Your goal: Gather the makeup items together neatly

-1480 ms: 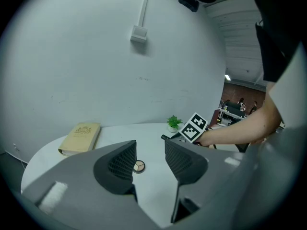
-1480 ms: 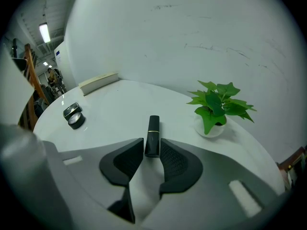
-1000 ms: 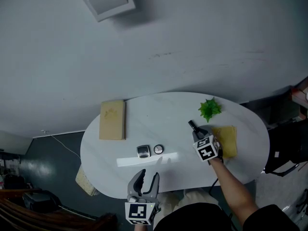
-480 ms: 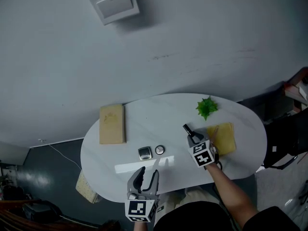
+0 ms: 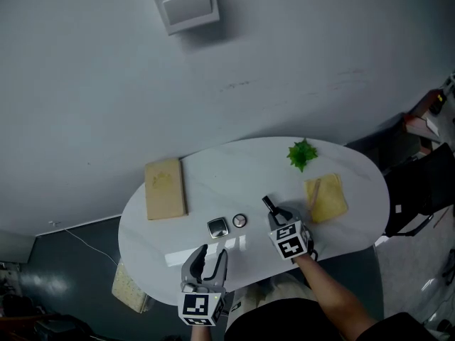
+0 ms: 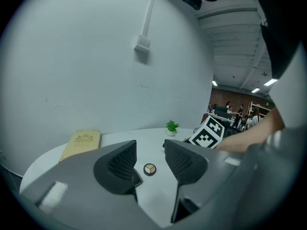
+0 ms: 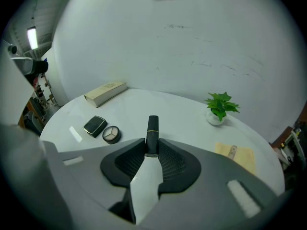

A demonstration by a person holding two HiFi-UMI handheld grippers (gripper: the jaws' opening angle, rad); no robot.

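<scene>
1. White counter (image 5: 213,180) bears a round compact (image 5: 239,221)
2. Right hand-held gripper (image 7: 152,150), angled down right of that compact, clamps a black lipstick (image 7: 152,128)
3. Left hand-held gripper (image 5: 212,254), on the compact's near side, gapes empty

The head view is dim and grey, with a pale streak of glare on the table (image 5: 213,176) near its 7 o'clock edge. Both gripper views are brighter but bowed by the wide lens and black round the rim. Ceiling lights (image 6: 271,82) glow at 2 o'clock in the left gripper view, where the left gripper (image 6: 150,147) stands in shade.
</scene>
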